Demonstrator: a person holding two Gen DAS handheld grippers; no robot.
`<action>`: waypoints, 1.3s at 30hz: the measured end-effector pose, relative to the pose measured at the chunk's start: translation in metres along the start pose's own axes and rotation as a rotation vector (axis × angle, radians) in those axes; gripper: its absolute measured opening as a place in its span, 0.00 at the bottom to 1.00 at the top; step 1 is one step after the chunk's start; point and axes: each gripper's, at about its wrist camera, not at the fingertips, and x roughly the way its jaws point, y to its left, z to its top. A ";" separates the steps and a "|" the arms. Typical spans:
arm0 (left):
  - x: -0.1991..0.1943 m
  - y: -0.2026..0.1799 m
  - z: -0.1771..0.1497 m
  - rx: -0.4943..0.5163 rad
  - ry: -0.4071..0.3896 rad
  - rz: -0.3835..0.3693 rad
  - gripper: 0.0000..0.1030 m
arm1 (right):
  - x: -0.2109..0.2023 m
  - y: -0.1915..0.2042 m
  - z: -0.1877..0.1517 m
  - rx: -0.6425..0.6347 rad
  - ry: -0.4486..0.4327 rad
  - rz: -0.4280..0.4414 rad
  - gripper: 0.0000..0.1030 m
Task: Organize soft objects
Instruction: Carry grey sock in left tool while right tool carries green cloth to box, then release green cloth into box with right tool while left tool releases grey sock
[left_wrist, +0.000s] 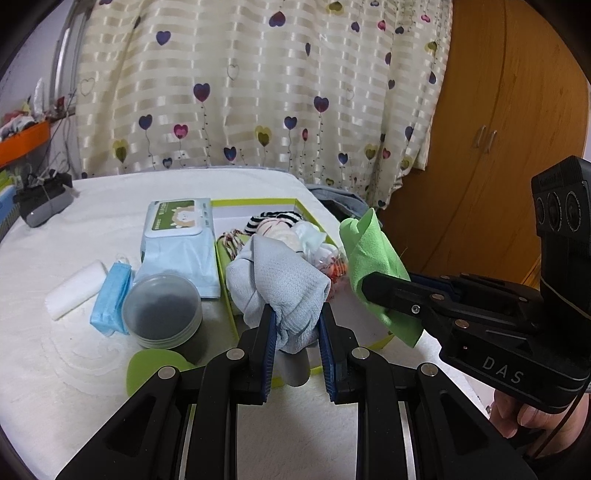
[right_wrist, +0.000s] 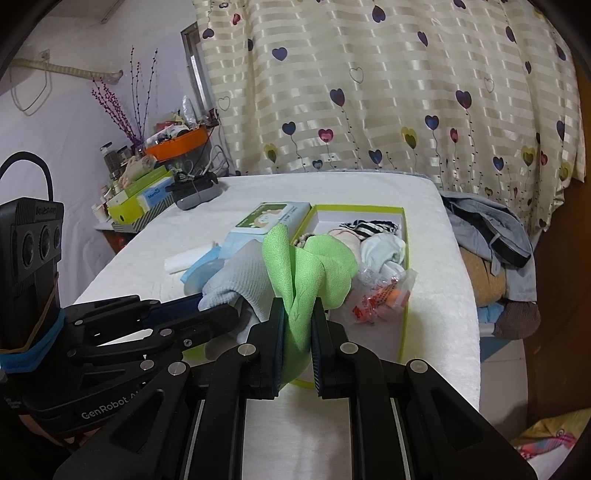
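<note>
My left gripper (left_wrist: 295, 314) is shut on a pale blue knitted cloth (left_wrist: 277, 280), bunched and held over the near end of a lime-edged box (left_wrist: 255, 202). My right gripper (right_wrist: 298, 308) is shut on a bright green cloth (right_wrist: 314, 266); in the left wrist view the right gripper (left_wrist: 364, 286) comes in from the right with the green cloth (left_wrist: 369, 247) beside the blue one. The box (right_wrist: 402, 258) holds a striped fabric item (right_wrist: 369, 226), a white cloth (right_wrist: 384, 251) and a clear plastic bag with orange print (right_wrist: 376, 295).
Left of the box lie a wet-wipes pack (left_wrist: 177, 236), a lidded grey round container (left_wrist: 162, 310), a blue mask pack (left_wrist: 110, 295) and a white folded cloth (left_wrist: 75, 290). A green lid piece (left_wrist: 147, 369) lies near. Clothes (right_wrist: 491, 236) are heaped beyond the bed's right edge.
</note>
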 end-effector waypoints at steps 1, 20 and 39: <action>0.002 0.000 0.000 0.001 0.003 0.001 0.20 | 0.001 -0.001 0.000 0.002 0.002 -0.001 0.13; 0.045 -0.001 0.000 0.017 0.072 -0.009 0.20 | 0.042 -0.040 -0.015 0.073 0.121 -0.057 0.13; 0.087 -0.004 0.007 0.035 0.121 0.035 0.21 | 0.080 -0.057 -0.010 0.058 0.176 -0.076 0.13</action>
